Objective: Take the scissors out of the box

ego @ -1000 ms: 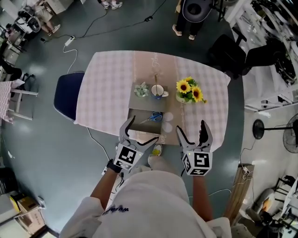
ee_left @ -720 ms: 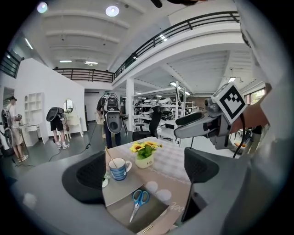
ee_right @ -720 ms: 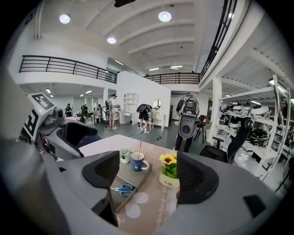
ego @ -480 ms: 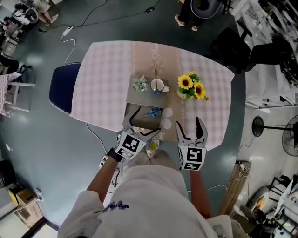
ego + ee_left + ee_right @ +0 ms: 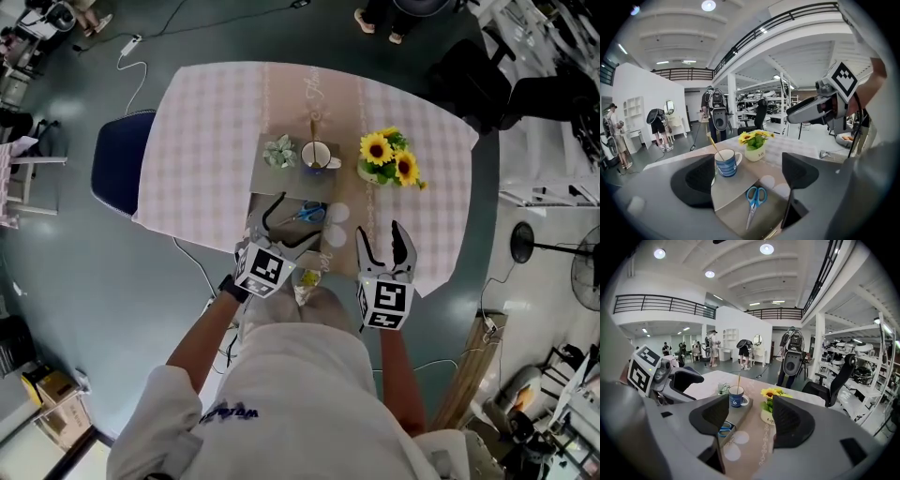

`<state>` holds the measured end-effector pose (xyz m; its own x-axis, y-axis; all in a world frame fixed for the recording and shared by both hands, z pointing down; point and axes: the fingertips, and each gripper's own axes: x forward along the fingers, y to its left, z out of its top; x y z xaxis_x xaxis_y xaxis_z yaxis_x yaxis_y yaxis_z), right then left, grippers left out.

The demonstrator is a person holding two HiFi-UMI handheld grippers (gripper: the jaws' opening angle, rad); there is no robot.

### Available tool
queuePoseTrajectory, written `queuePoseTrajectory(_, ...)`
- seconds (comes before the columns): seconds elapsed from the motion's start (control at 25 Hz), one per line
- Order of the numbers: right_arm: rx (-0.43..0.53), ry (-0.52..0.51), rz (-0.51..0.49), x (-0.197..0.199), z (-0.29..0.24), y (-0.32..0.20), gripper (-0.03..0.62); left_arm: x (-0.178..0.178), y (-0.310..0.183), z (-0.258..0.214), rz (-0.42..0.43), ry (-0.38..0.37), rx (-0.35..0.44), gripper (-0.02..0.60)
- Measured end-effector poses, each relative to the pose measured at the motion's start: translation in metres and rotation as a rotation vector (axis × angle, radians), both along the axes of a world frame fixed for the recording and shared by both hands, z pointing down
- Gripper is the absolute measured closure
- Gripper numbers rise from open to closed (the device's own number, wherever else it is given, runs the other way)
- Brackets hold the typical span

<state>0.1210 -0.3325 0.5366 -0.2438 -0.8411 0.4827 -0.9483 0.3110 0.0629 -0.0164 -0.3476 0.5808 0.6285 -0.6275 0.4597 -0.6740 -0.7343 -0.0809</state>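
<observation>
Blue-handled scissors (image 5: 310, 213) (image 5: 754, 199) (image 5: 723, 429) lie flat in the open shallow brown box (image 5: 265, 231) (image 5: 736, 220) at the table's near edge. My left gripper (image 5: 286, 225) (image 5: 747, 178) hovers over the box's near side. Its jaws are closing, with the scissors ahead of them and lower down, untouched. My right gripper (image 5: 380, 234) (image 5: 751, 420) hangs over the table runner just right of the box. Its jaws are closing too, with nothing between them.
A blue striped mug (image 5: 319, 157) (image 5: 725, 163) with a stick in it and a green paper ornament (image 5: 280, 153) stand on the grey panel behind the box. A sunflower pot (image 5: 391, 161) (image 5: 769, 401) stands to the right. A blue chair (image 5: 117, 173) is left of the table.
Both grippers have come down and forward toward the table's near edge, the left one over the box. Both pairs of jaws have narrowed, the right pair more.
</observation>
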Motion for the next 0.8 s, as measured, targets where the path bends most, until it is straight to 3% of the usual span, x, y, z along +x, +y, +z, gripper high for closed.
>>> queuePoseTrajectory(0.2,-0.059,0.002,-0.015,0.0,0.025,0.003,0.318,0.003,-0.008,0.041,0.002,-0.038,-0.058,0.207)
queuePoseTrajectory(0.8,-0.176,-0.005,-0.019,-0.003,0.091,0.002,0.367,0.025,-0.001,0.163,0.069,-0.19,-0.319,0.24)
